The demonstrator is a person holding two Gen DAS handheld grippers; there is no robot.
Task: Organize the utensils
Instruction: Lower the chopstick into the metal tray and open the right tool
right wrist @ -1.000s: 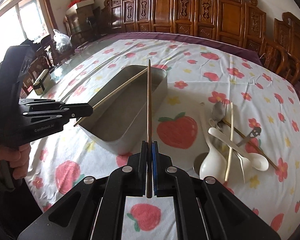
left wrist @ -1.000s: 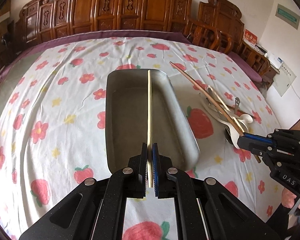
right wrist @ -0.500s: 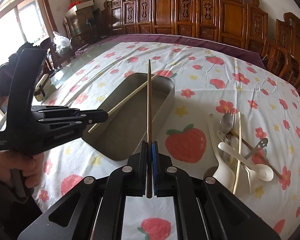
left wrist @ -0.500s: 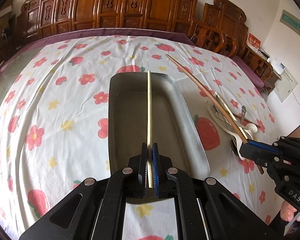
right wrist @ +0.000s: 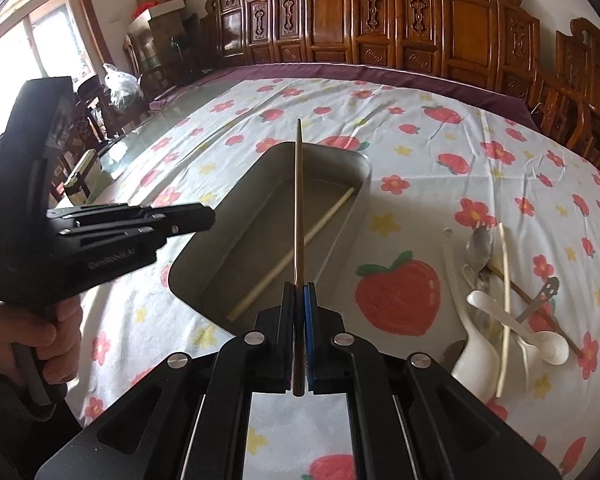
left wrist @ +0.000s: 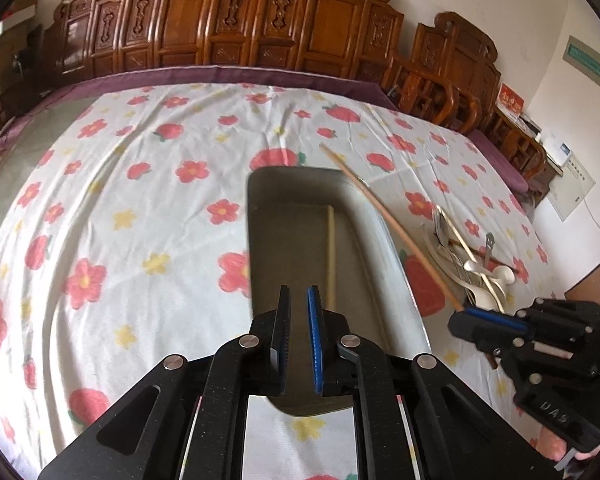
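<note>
A grey metal tray (left wrist: 260, 264) (right wrist: 204, 248) lies on the flowered tablecloth. A pale chopstick (left wrist: 331, 256) (right wrist: 300, 246) lies flat inside it. My left gripper (left wrist: 298, 300) (right wrist: 208, 216) is open and empty just above the tray's near end. My right gripper (right wrist: 299, 292) (left wrist: 460, 316) is shut on a brown chopstick (right wrist: 298, 200) (left wrist: 384, 216) and holds it over the tray's right rim, pointing away. A pile of utensils (right wrist: 508, 304) (left wrist: 472, 264) lies to the right: white spoons, a metal spoon, another pale chopstick.
Carved wooden chairs (left wrist: 236, 28) line the table's far side. A purple cloth edge (right wrist: 380, 76) borders the tablecloth. Bare glass tabletop (right wrist: 148, 136) lies at the left, with boxes and a bag beyond it.
My left gripper has opened and let go of the pale chopstick, which now lies in the tray. My right gripper still holds the brown chopstick and has moved closer over the tray.
</note>
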